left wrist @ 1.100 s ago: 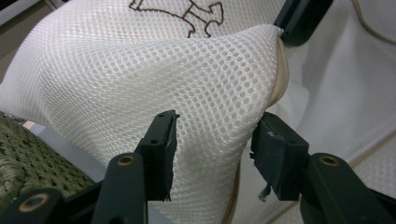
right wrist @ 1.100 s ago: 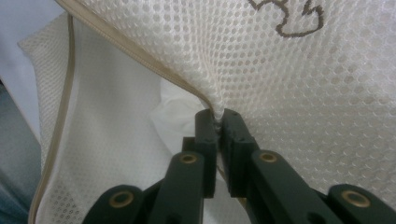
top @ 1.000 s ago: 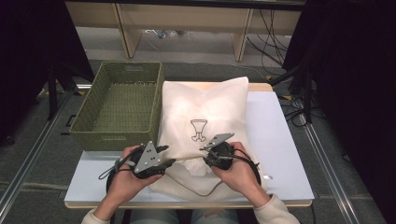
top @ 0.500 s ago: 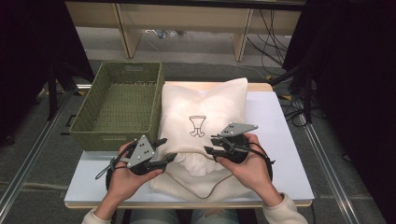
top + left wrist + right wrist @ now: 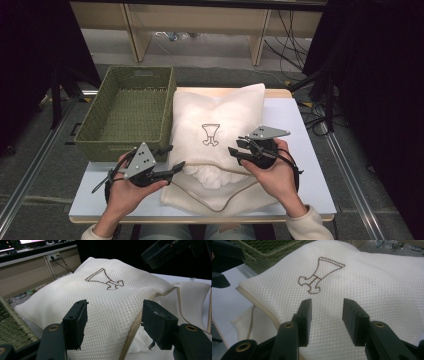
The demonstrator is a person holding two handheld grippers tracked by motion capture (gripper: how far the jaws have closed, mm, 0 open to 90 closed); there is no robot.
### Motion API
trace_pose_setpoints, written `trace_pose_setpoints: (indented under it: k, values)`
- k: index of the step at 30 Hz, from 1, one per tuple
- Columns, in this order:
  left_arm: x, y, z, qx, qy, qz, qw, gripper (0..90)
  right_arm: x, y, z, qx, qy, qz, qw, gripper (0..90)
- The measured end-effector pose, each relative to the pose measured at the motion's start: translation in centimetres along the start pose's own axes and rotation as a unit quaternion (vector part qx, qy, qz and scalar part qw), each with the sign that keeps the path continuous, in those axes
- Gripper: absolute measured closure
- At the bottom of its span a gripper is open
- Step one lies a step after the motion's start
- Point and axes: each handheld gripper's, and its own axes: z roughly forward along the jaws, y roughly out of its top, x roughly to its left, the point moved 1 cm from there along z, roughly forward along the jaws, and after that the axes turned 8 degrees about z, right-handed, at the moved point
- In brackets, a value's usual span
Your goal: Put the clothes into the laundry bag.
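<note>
A white mesh bag (image 5: 220, 112) with a brown emblem (image 5: 211, 134) lies stuffed on the white table (image 5: 312, 175). Its near end gapes, white filling (image 5: 210, 175) bulges out, and a beige-trimmed flap (image 5: 220, 200) lies flat in front. My left gripper (image 5: 176, 156) is open at the bag's near left side, jaws pointing at it. My right gripper (image 5: 234, 146) is open over the bag's near right part. In the left gripper view the open jaws (image 5: 113, 325) frame the mesh (image 5: 100, 297) and the beige trim (image 5: 133, 330). The right gripper (image 5: 327, 320) hovers open just short of the emblem (image 5: 319, 275).
A green woven basket (image 5: 127, 112) stands empty left of the bag, touching it. Bare table shows to the right and at the front left corner (image 5: 95, 197). Cables and a shelf frame lie on the floor beyond the table.
Both hands have drawn apart from the bag's near middle: the left gripper moved left, the right gripper moved right and slightly away. The bag's near end now lies more exposed.
</note>
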Motion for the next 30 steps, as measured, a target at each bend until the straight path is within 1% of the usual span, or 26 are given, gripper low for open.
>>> trace_pose_setpoints:
  k: [1, 5, 6, 7, 8, 9, 10, 11, 12, 13, 14, 15, 16, 17, 18, 19, 20, 21, 22, 23, 24, 26, 27, 28, 29, 30]
  values:
    - [0.2, 0.0, -0.2, -0.002, 0.004, 0.000, 1.0000, 36.7, 0.0, 0.0, 0.0, 0.000, 0.002, 0.005, 1.0000, 60.1]
    - [1.0, -0.2, -0.9, -0.003, 0.023, -0.007, 0.9997, 34.8, -0.5, 0.0, -0.1, -0.009, -0.005, -0.003, 0.9999, 59.5]
    - [1.2, -0.3, -1.1, -0.002, 0.028, -0.008, 0.9996, 34.5, -0.6, 0.0, -0.2, -0.005, -0.004, 0.003, 1.0000, 59.3]
    - [1.4, -0.4, -1.3, -0.002, 0.033, -0.010, 0.9994, 34.3, -0.7, -0.1, -0.2, -0.009, -0.010, 0.013, 0.9998, 59.1]
    - [1.6, -0.5, -1.5, -0.003, 0.037, -0.012, 0.9992, 34.2, -1.0, -0.1, -0.3, -0.013, -0.013, 0.004, 0.9998, 58.8]
    - [1.8, -0.7, -1.7, -0.003, 0.043, -0.013, 0.9990, 34.0, -1.1, -0.2, -0.3, -0.010, -0.012, 0.015, 0.9998, 58.8]
    - [1.9, -0.9, -1.9, 0.002, 0.049, -0.023, 0.9985, 33.9, -1.2, -0.2, -0.4, -0.013, -0.018, 0.017, 0.9996, 58.8]
    - [2.1, -1.0, -2.2, 0.003, 0.056, -0.024, 0.9981, 33.8, -1.5, -0.2, -0.6, -0.017, -0.023, 0.012, 0.9995, 58.6]
    - [2.4, -1.2, -2.4, 0.005, 0.060, -0.025, 0.9979, 33.6, -1.6, -0.2, -0.6, -0.021, -0.025, 0.016, 0.9993, 58.5]
    - [2.6, -1.4, -2.7, 0.005, 0.066, -0.025, 0.9975, 33.5, -1.8, -0.2, -0.7, -0.022, -0.026, 0.010, 0.9994, 58.5]
    - [2.9, -1.5, -2.8, 0.000, 0.070, -0.021, 0.9974, 33.3, -1.9, -0.2, -0.9, -0.023, -0.032, 0.015, 0.9991, 58.4]
    - [3.1, -1.7, -3.1, 0.002, 0.076, -0.023, 0.9968, 33.3, -2.0, -0.2, -0.9, -0.022, -0.029, 0.020, 0.9991, 58.2]
    - [3.2, -1.9, -3.4, 0.003, 0.079, -0.031, 0.9963, 33.2, -2.1, -0.2, -0.9, -0.026, -0.030, 0.027, 0.9989, 58.1]
    - [3.5, -2.0, -3.7, 0.001, 0.087, -0.026, 0.9959, 33.2, -2.4, -0.2, -1.0, -0.026, -0.028, 0.021, 0.9991, 57.9]
    - [3.4, -2.2, -4.0, 0.005, 0.092, -0.042, 0.9949, 33.2, -2.5, -0.2, -1.0, -0.028, -0.032, 0.023, 0.9988, 57.9]
    - [3.6, -2.3, -4.2, 0.005, 0.097, -0.044, 0.9943, 33.2, -2.6, -0.3, -1.0, -0.031, -0.037, 0.028, 0.9985, 57.8]
    - [3.7, -2.4, -4.5, 0.006, 0.102, -0.044, 0.9937, 33.2, -2.7, -0.3, -1.2, -0.028, -0.038, 0.026, 0.9985, 57.8]
    - [3.9, -2.6, -4.7, 0.005, 0.107, -0.046, 0.9932, 33.2, -2.8, -0.3, -1.0, -0.032, -0.034, 0.029, 0.9985, 57.7]
    - [4.0, -2.7, -4.9, 0.008, 0.112, -0.048, 0.9925, 33.1, -2.8, -0.3, -1.2, -0.028, -0.039, 0.040, 0.9981, 57.5]
    - [4.1, -2.8, -5.1, 0.008, 0.118, -0.050, 0.9917, 33.1, -2.9, -0.3, -1.2, -0.030, -0.043, 0.036, 0.9980, 57.4]
    - [4.2, -2.9, -5.3, 0.009, 0.123, -0.051, 0.9911, 33.0, -3.0, -0.3, -1.2, -0.035, -0.042, 0.041, 0.9976, 57.2]
    - [4.3, -3.2, -5.5, 0.010, 0.129, -0.054, 0.9901, 33.0, -3.3, -0.3, -1.3, -0.033, -0.044, 0.027, 0.9981, 56.6]
    - [4.4, -3.3, -5.7, 0.011, 0.132, -0.053, 0.9898, 32.9, -3.3, -0.3, -1.3, -0.033, -0.043, 0.034, 0.9979, 56.4]
    - [4.4, -3.4, -5.7, 0.009, 0.132, -0.055, 0.9897, 32.9, -3.4, -0.3, -1.2, -0.037, -0.040, 0.030, 0.9980, 56.2]
    - [4.4, -3.4, -5.8, 0.011, 0.134, -0.056, 0.9893, 32.8, -3.4, -0.3, -1.3, -0.032, -0.039, 0.037, 0.9980, 55.9]
    - [4.4, -3.5, -5.9, 0.012, 0.135, -0.057, 0.9891, 32.8, -3.4, -0.3, -1.3, -0.032, -0.044, 0.036, 0.9979, 55.8]
